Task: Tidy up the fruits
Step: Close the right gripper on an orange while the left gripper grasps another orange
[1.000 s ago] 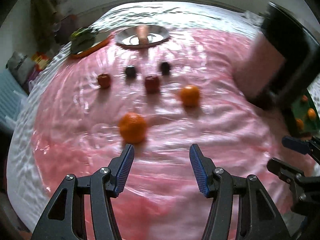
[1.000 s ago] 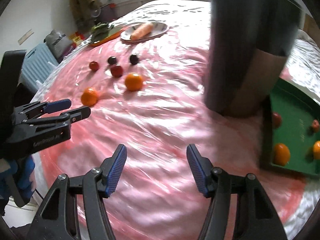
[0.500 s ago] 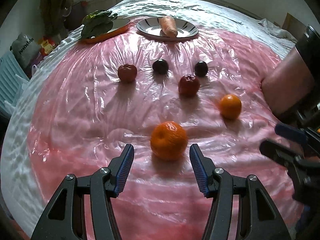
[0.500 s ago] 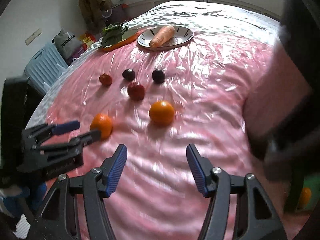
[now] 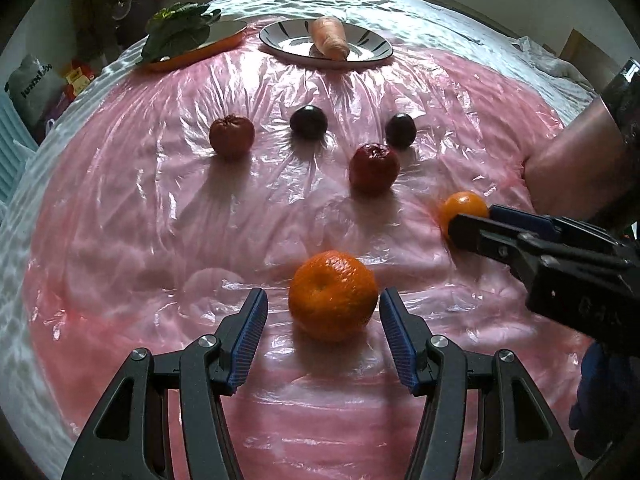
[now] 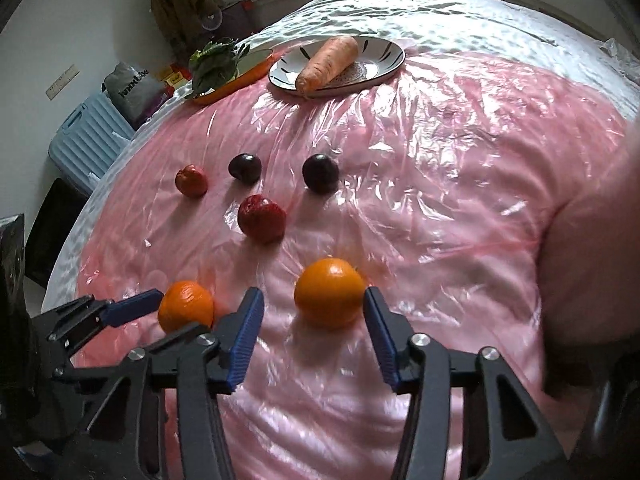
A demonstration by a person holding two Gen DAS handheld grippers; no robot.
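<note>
Left wrist view: left hand-held gripper (image 5: 323,318) spread partway, blue pads either side of a dimpled mandarin (image 5: 333,295) near the closest edge of the bed (image 5: 120,240), a gap showing on both sides, nothing pinched. Smoother orange (image 5: 460,210) off toward the bed's right side, half hidden behind the fingertips of the right hand-held gripper (image 5: 474,224), reaching in from the right edge. Beyond, mid-bed on the pink plastic sheet: a red fruit (image 5: 374,168) nearest, a second red fruit (image 5: 232,136) out toward the left, two dark plums (image 5: 308,121) (image 5: 400,130) in a loose row behind. At the far edge, a carrot (image 5: 329,38) lying on a striped plate (image 5: 280,38), and leafy greens (image 5: 176,34) on an orange-rimmed dish (image 5: 224,42) beside it.

Right wrist view: right hand-held gripper (image 6: 314,314) spread wide, jaws just now narrowing, the smooth orange (image 6: 329,292) between the pads; right pad at or just off its skin, left pad clearly apart, no squeeze visible. To the left, the left hand-held gripper (image 6: 172,316) bracketing the mandarin (image 6: 186,306), unclear from here whether touching. Further up the bed, the nearer red fruit (image 6: 262,218), the smaller one (image 6: 192,180), both plums (image 6: 245,167) (image 6: 320,173), then carrot (image 6: 326,64) and plate (image 6: 384,60) at the far edge.
</note>
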